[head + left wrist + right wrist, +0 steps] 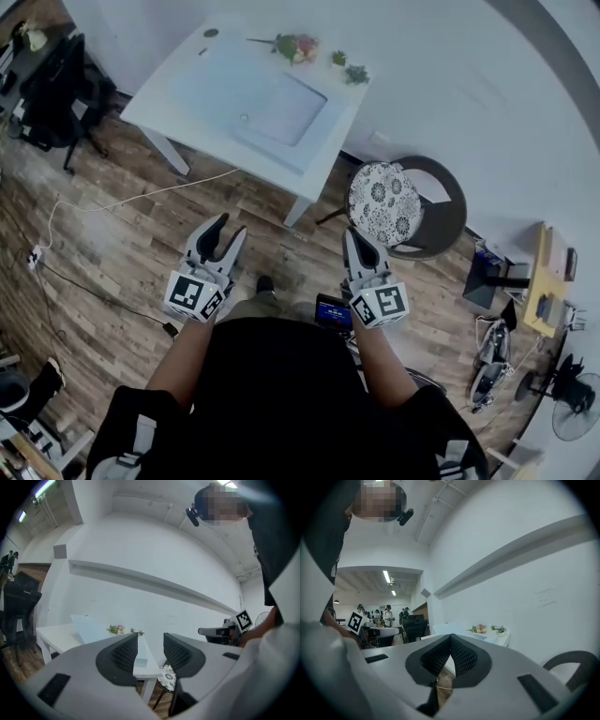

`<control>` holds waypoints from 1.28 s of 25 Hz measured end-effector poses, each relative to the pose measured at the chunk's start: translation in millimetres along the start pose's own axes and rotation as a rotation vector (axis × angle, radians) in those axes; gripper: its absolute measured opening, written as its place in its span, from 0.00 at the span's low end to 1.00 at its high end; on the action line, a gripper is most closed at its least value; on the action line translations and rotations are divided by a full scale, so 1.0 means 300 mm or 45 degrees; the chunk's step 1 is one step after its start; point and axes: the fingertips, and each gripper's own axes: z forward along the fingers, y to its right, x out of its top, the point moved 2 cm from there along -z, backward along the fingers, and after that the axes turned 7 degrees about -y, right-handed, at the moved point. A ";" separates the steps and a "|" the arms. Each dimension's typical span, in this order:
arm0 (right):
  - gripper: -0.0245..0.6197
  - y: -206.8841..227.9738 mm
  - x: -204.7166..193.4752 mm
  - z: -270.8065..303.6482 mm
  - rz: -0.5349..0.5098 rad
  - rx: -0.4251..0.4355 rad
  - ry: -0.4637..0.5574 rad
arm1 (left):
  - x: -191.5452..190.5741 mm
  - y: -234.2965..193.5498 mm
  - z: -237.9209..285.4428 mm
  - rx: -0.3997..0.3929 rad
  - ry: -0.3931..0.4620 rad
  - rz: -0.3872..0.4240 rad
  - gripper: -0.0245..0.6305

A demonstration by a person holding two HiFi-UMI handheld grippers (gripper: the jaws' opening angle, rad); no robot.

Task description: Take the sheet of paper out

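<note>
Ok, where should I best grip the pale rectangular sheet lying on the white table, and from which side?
Probably its near edge, coming from the table's front side. The pale rectangular sheet lies flat on the white table, so nothing stands up to pinch; a corner must be lifted first.

The right gripper fills the lower part of the view, its two ribbed jaws pressed together at the tips with nothing between them. Just beyond them stands a white table against the white wall. A bunch of flowers and small potted plants sit at its far right end. A pale flat thing lies on the left part, perhaps a sheet of paper, too faint to tell. A dark chair back curves in at the right. At the left the left gripper is held level. Far behind it, people stand under ceiling lights.
</note>
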 end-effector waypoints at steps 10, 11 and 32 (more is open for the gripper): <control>0.05 0.062 0.030 0.121 -0.004 -0.048 0.003 | 0.021 -0.132 0.140 -0.063 0.013 -0.004 0.27; 0.05 0.073 0.030 0.135 -0.005 -0.049 0.002 | 0.024 -0.147 0.156 -0.062 0.018 -0.006 0.27; 0.05 0.538 0.158 0.655 0.031 0.129 -0.024 | 0.165 -0.391 0.727 0.003 -0.080 -0.033 0.27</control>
